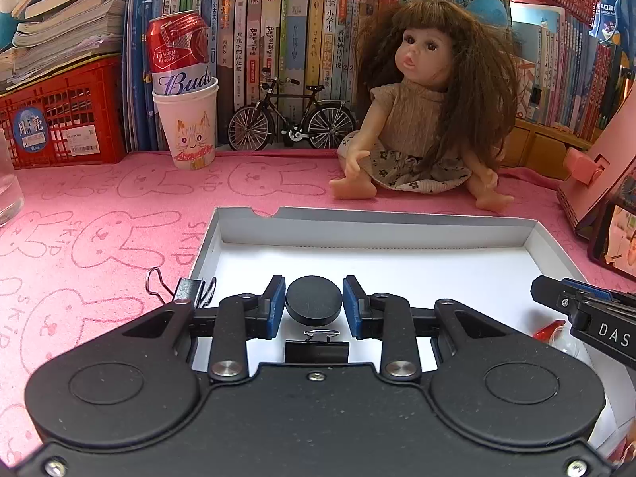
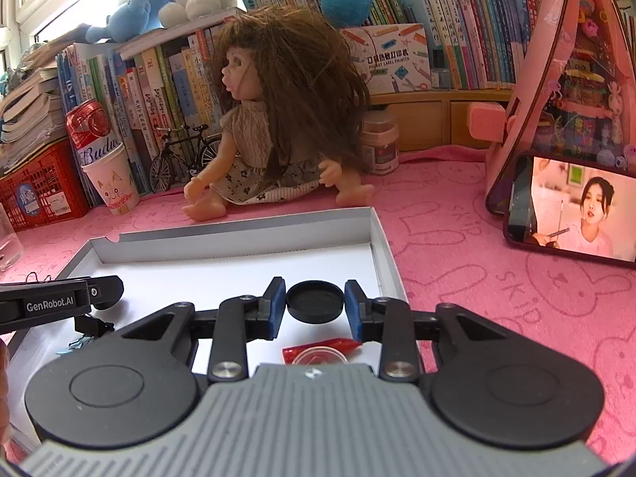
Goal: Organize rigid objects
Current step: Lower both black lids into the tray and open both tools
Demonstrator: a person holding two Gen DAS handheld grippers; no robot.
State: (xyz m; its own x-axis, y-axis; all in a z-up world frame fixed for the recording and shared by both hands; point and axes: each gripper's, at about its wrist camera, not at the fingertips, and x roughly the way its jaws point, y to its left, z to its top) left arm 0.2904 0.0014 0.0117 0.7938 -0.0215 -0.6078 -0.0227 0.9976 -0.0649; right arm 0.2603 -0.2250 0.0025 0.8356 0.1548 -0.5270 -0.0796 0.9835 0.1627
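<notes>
Two tongs work over the white box (image 1: 528, 234). Our left tongs (image 1: 314, 304) sit partly open, pads flanking a black disc (image 1: 314, 305) near the box's left edge; contact is unclear. Our right tongs (image 2: 315, 304) bracket a black lid (image 2: 315, 301) by the right edge, equally uncertain. Each piece lies dead ahead, round, so no axis matters.

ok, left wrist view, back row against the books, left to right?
red crate → beer can standing in a paper cup → toy bicycle → doll → pink house model
</notes>
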